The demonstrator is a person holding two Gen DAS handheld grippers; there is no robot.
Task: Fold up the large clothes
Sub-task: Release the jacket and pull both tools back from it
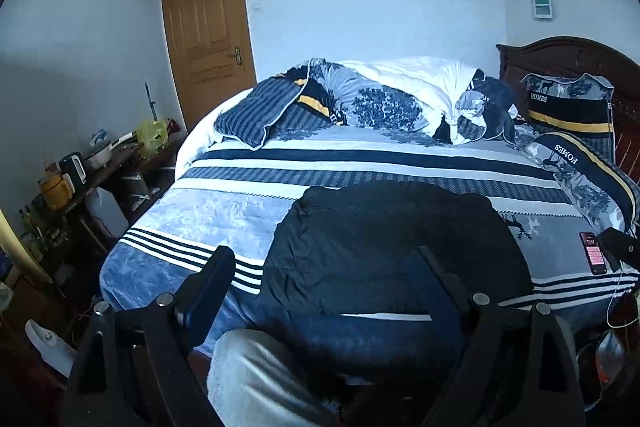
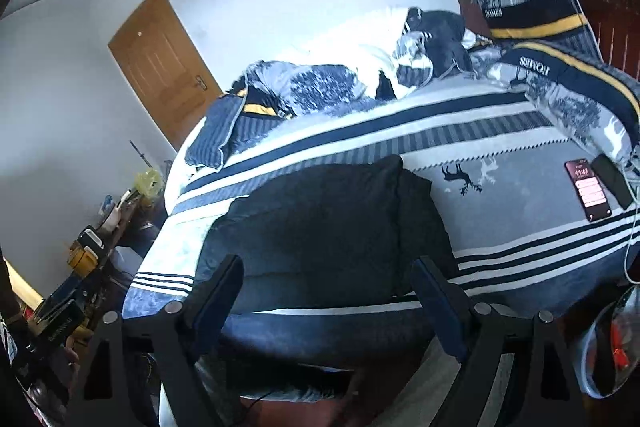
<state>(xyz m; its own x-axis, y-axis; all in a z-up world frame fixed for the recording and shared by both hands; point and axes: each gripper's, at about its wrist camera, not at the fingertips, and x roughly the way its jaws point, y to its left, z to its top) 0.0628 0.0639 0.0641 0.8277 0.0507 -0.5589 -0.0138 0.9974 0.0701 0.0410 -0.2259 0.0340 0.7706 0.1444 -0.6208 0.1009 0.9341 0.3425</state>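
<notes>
We see a bed (image 1: 224, 211) spread with a blue, white and navy striped cover bearing deer figures. At its far side lies a crumpled duvet (image 1: 400, 95) with a tree print and a white underside, and at the far left a striped pillow (image 1: 256, 115). Two pillows marked HOMES (image 1: 568, 107) rest against the dark wooden headboard (image 1: 568, 53) on the right. A lit phone (image 2: 588, 189) lies on the cover near the right edge. A brown wooden door (image 1: 206, 31) stands closed in the far wall. On the left, a cluttered side table (image 1: 100, 167) holds a pan and jars.
</notes>
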